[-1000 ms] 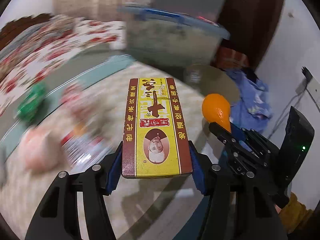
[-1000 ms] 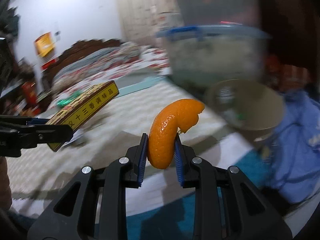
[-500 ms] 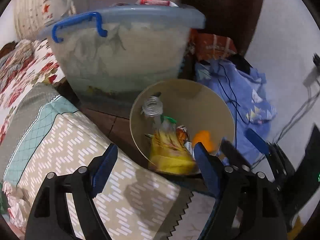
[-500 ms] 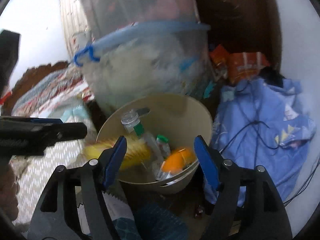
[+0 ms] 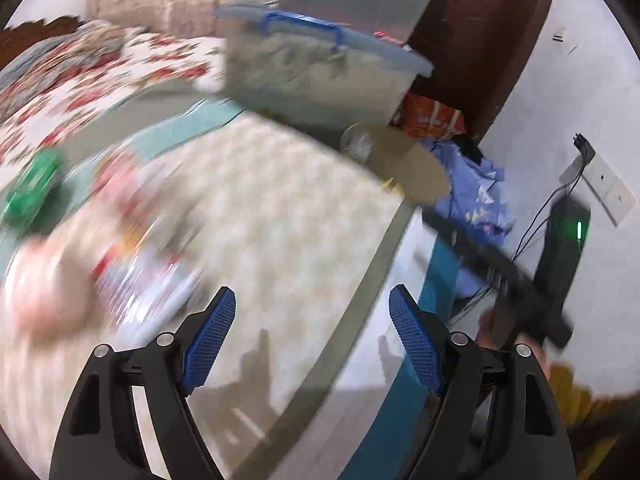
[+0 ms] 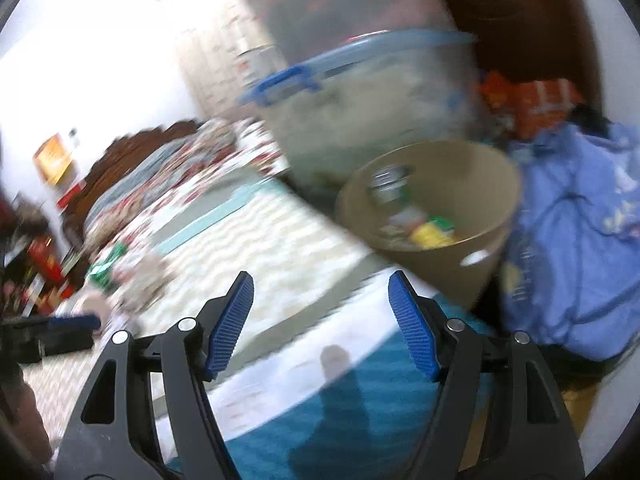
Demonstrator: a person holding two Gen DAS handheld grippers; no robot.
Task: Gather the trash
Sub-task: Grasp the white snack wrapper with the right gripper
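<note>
Since a second ago: both of our tongs have let go. The yellow box that sat in the left gripper [image 5: 312, 344] and the orange peel that sat in the right gripper [image 6: 320, 320] have left the jaws, and both views have swung off the bin mouth and back over the mat.
Left gripper: we see its jaws spread wide, the blue pads [image 5: 208, 340] well apart, nothing between them. They have just been opening.
Right gripper: we see its jaws wide apart too, nothing between them, only mat and teal floor below. They have just been opening, and it shows as a dark blurred bar at the right of the left wrist view.
Bin [image 6: 492, 184]: tan, round, at centre right of the right wrist view; in the left wrist view it sits upper right of centre.
Trash in bin: a yellow item [image 6: 430, 236] lies inside beside a clear bottle; the blur keeps us from finding the peel.
Trash on mat: blurred wrappers [image 5: 144, 264] at centre left of the left wrist view, a green piece [image 5: 30, 192] at the far left edge.
Mat [image 5: 280, 216]: pale, patterned, under both tongs.
Storage box [image 5: 320, 76]: clear with a blue handle, behind the bin.
Blue cloth [image 6: 580, 240]: heaped just right of the bin.
</note>
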